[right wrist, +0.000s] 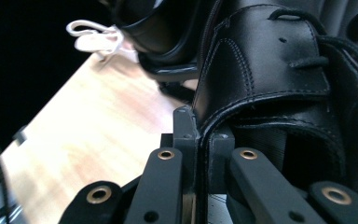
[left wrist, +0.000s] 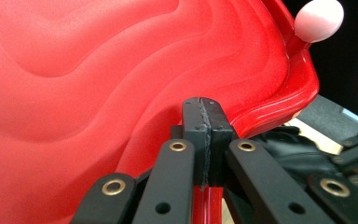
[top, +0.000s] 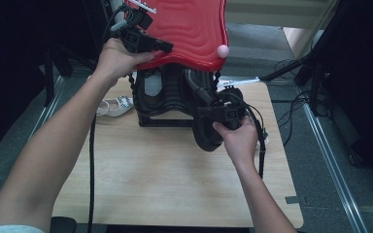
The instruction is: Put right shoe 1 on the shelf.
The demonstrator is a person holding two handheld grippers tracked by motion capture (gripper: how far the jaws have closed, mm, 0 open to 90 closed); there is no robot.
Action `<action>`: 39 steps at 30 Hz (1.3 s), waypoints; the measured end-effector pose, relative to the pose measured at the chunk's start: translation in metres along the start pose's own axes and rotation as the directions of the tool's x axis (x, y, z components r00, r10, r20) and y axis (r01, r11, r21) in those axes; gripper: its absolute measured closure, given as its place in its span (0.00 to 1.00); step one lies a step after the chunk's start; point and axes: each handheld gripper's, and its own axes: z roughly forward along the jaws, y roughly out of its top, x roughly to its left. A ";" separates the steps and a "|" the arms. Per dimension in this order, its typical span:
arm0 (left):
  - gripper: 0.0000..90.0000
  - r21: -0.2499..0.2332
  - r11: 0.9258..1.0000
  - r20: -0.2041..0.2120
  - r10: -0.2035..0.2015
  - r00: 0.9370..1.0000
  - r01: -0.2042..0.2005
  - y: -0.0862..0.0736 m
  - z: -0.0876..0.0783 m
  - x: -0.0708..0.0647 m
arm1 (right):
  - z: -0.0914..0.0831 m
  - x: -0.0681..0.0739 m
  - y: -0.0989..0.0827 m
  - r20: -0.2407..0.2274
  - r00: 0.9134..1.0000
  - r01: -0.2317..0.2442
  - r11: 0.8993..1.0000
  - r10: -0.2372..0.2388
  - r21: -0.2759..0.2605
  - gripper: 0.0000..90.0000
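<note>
High view, nearest first: the person's two forearms reach forward over the bare front of the pale wooden bench [top: 175,184], and the right gripper [top: 212,115] sits in the right hand at the near right of a black metal shoe rack [top: 162,121]. Its jaws are clamped on the collar of a black leather lace-up shoe [top: 205,133], which hangs tilted at the rack's right front, over the bench rather than resting flat on it; the right gripper view shows the pads pinching the stitched leather edge [right wrist: 261,79], with the rack's lower bar and another dark shoe beyond. Farther back, a white strappy sandal [top: 112,106] lies on the bench just left of the rack. Beyond that, the left gripper [top: 162,47] is closed tight on the near rim of a glossy red plastic tray with a wavy moulded surface [top: 189,24], held tilted above the rack; a small pale pink ball [top: 222,50] rests at its right corner. As a judgement, the work looks midway: the tray is lifted clear and one shoe is gripped at the rack, but whether it is going in or coming out cannot be told, and the sandal remains loose.
</note>
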 end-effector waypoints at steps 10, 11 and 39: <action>1.00 -0.004 1.000 0.000 0.020 1.000 -0.020 -0.001 0.000 0.000 | 0.030 0.006 0.007 0.054 0.998 0.036 0.998 -0.033 -0.055 0.97; 1.00 -0.004 1.000 -0.003 0.020 1.000 -0.020 -0.001 0.000 0.000 | 0.033 0.006 0.008 0.056 0.998 0.035 0.997 -0.031 -0.063 0.97; 1.00 -0.001 1.000 0.010 -0.026 1.000 0.026 -0.002 -0.001 0.003 | 0.090 0.015 0.023 0.186 0.980 0.106 0.976 -0.071 -0.188 0.91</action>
